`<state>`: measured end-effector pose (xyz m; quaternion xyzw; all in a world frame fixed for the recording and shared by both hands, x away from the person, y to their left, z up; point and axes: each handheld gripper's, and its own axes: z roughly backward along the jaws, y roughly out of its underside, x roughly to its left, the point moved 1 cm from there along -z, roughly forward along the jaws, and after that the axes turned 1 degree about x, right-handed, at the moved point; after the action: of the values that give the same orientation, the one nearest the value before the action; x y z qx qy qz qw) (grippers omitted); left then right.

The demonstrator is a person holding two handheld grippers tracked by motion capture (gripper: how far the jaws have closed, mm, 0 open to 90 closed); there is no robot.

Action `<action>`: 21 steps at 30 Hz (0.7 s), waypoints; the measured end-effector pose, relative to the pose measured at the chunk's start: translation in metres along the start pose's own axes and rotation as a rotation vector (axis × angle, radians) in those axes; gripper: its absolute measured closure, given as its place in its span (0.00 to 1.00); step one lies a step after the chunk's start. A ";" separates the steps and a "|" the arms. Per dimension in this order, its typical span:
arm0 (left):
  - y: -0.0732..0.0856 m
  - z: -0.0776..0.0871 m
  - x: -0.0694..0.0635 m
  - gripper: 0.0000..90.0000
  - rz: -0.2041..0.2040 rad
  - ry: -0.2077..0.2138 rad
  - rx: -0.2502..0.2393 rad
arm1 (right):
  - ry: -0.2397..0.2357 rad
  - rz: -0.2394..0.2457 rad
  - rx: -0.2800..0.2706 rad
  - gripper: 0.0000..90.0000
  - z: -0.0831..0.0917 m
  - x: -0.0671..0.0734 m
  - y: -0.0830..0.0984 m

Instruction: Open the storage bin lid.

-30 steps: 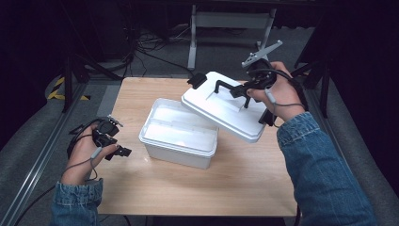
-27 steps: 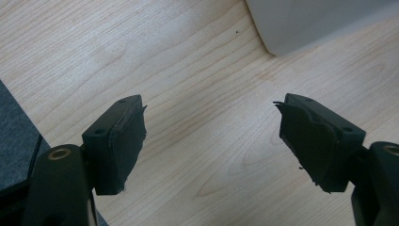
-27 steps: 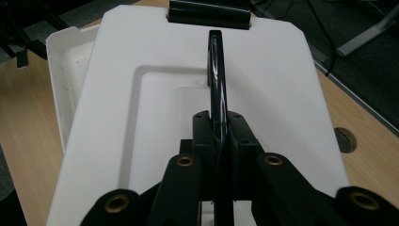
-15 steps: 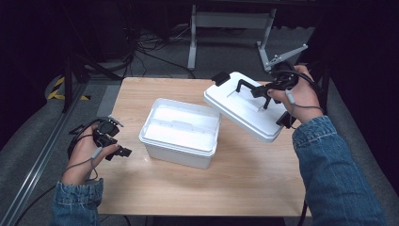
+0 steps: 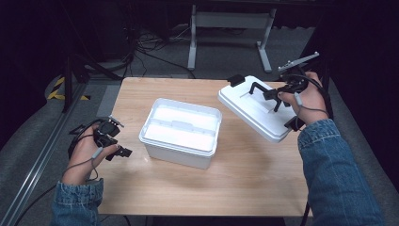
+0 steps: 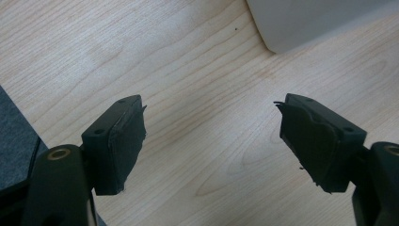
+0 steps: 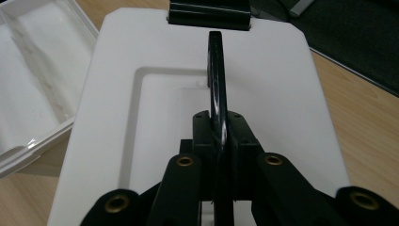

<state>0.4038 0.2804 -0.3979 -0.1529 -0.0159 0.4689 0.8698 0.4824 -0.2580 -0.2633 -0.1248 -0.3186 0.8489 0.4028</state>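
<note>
White lid [image 5: 256, 110] hanging tilted over the table's [image 5: 244, 183] right edge, clear of the open box [image 5: 181, 132], right gripper [image 7: 219, 129] pinching only its thin black handle [image 7: 216, 77] and risking swinging or slipping loose; left gripper [image 6: 211, 141] idling with jaws spread near the left edge.

bench front [image 5: 244, 188]: bare wood, open passage along the near edge
centre: open white box [image 5: 181, 132] blocks the middle
right: tilted lid [image 5: 256, 110] held above the bench, apart from box
left tongs [image 6: 211, 136]: bare bench between jaws
</note>
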 end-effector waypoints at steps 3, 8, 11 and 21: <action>0.000 0.000 0.000 0.26 0.001 0.000 0.000 | 0.010 -0.012 0.002 0.94 -0.003 -0.006 0.005; 0.000 0.000 0.001 0.26 -0.004 -0.006 -0.001 | 0.037 -0.006 0.001 0.94 -0.012 -0.008 0.014; 0.000 0.000 0.000 0.26 0.001 -0.002 -0.001 | 0.040 -0.016 0.004 0.94 -0.018 -0.011 0.019; 0.000 -0.001 0.000 0.26 0.008 -0.002 0.005 | 0.030 -0.084 0.031 0.94 -0.053 -0.027 0.051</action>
<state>0.4040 0.2797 -0.3989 -0.1504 -0.0151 0.4726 0.8682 0.4935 -0.2796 -0.3377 -0.1178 -0.3043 0.8341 0.4447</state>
